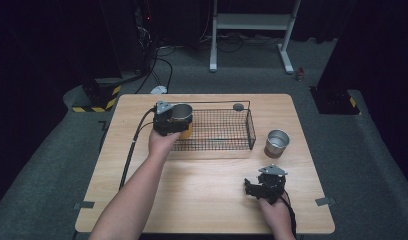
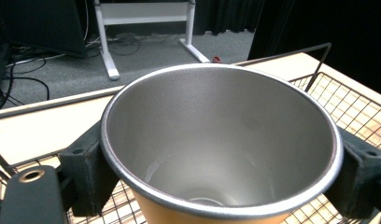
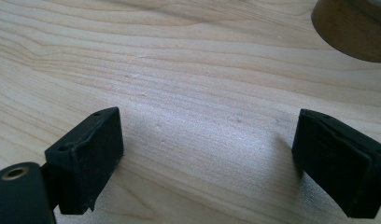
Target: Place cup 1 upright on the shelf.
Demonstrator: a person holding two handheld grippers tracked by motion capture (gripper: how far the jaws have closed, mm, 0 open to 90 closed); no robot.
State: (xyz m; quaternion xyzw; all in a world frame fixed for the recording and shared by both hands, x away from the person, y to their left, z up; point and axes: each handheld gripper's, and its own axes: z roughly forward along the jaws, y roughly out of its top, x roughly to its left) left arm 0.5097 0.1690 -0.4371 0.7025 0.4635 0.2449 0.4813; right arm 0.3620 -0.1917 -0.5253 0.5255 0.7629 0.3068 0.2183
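The wire basket (image 1: 227,131) sits on the table (image 1: 202,195). At its left end an orange cup (image 1: 182,119) stands upright, mouth up, clamped by the left gripper (image 1: 168,120). The right gripper (image 1: 266,186) gapes wide over bare wood, holding nothing.

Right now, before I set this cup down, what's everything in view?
held cup: one, steel inside, orange-tan outside, upright between the left gripper's jaws over the basket's left end
second cup: one, steel inside, brown outside, upright on the table right of the basket
basket: one, black wire, far middle of the table
disc: one, small, dark grey, on the table just behind the basket
table: one, light wood
stand: one, white metal frame, on the floor beyond the table
cables: several, black, on the grey floor at the far left
left gripper: one, black, shut on the held cup
right gripper: one, black, jaws open over bare table, near right
forearms: two, entering from the bottom edge
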